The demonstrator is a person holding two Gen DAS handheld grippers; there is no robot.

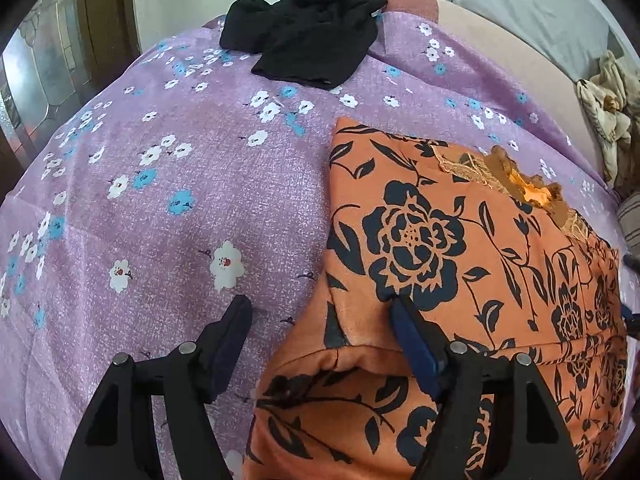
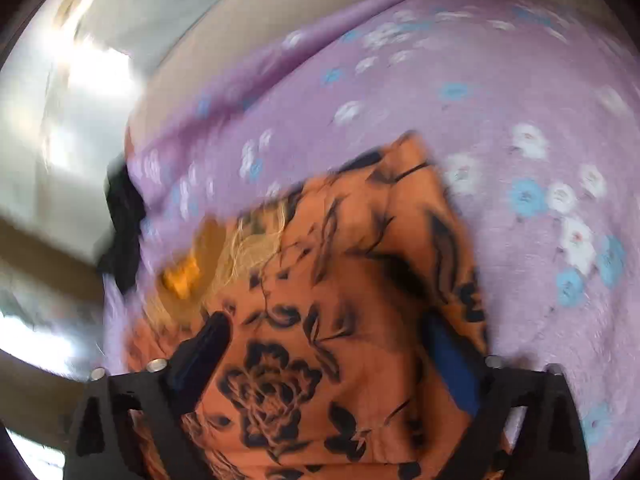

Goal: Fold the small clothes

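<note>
An orange garment with a black flower print (image 1: 460, 240) lies folded on the purple flowered bedsheet (image 1: 180, 200), its embroidered neckline to the right. My left gripper (image 1: 320, 312) is open; its right finger rests on the garment's near left corner and its left finger is over bare sheet. In the blurred right wrist view the same garment (image 2: 340, 320) lies under my right gripper (image 2: 328, 328), which is open with both fingers spread over the cloth. A crumpled black garment (image 1: 308, 36) lies at the far edge of the sheet; it also shows in the right wrist view (image 2: 124, 224).
A cream patterned cloth (image 1: 608, 116) is heaped at the far right. A grey pillow (image 1: 532, 4) lies at the back right. A wooden glazed door (image 1: 48, 64) stands to the left of the bed.
</note>
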